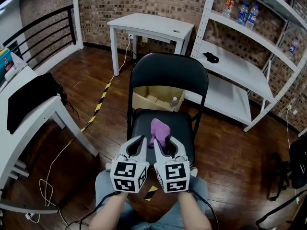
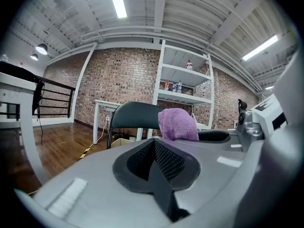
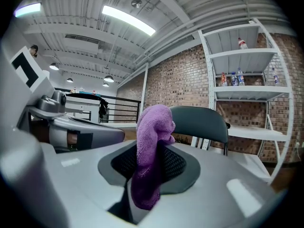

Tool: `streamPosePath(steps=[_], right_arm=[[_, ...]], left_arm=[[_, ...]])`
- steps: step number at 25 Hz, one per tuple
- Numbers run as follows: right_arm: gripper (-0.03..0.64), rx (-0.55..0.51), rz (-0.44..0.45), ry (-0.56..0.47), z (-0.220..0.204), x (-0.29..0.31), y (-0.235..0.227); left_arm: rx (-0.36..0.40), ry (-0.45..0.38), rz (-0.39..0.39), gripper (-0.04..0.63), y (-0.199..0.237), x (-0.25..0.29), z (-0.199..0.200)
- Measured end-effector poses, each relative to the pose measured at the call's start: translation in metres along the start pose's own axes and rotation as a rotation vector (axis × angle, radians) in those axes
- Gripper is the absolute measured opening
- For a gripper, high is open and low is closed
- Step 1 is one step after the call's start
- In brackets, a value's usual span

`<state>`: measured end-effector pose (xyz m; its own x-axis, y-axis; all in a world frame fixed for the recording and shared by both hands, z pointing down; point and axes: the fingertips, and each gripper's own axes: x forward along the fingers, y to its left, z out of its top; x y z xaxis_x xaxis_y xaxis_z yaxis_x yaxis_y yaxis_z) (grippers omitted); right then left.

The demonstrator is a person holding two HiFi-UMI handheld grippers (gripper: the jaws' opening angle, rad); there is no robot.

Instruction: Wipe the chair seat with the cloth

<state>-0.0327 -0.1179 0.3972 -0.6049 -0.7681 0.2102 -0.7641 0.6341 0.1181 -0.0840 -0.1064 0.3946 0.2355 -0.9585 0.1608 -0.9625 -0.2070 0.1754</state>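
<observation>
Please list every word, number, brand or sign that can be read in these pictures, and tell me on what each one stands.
No text can be read in any view.
Labels on the shelf bottles: too small to read.
Print on the blue box at the left edge: too blurred to read.
Marker cubes: black-and-white square patterns only, no letters or numbers.

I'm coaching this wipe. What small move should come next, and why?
Probably lower the right hand-held gripper until the purple terry cloth clamped in it presses on the black padded chair seat; the cloth seems held above the seat, and the left hand-held gripper is shut, empty.
</observation>
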Motion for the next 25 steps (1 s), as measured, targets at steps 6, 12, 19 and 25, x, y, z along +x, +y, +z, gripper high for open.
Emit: streamPosePath(steps=[6, 12, 19, 25], right_arm=[[0.103, -0.014, 0.005, 0.005, 0.004, 0.024, -0.01], [0.103, -0.018, 0.009, 0.02, 0.003, 0.053, -0.02], [0.103, -0.026, 0.027, 0.052, -0.006, 0.087, -0.027], [0.103, -0.079, 0.05, 0.091, -0.017, 0.121, -0.028]], left_arm=[[0.001, -0.002, 0.005, 0.004, 0.012, 0.02, 0.008], [0.002, 0.004, 0.01, 0.005, 0.027, 0.043, 0.011], [-0.006, 0.016, 0.024, 0.004, 0.047, 0.067, 0.011], [-0.017, 0.029, 0.027, 0.005, 0.063, 0.083, 0.008]])
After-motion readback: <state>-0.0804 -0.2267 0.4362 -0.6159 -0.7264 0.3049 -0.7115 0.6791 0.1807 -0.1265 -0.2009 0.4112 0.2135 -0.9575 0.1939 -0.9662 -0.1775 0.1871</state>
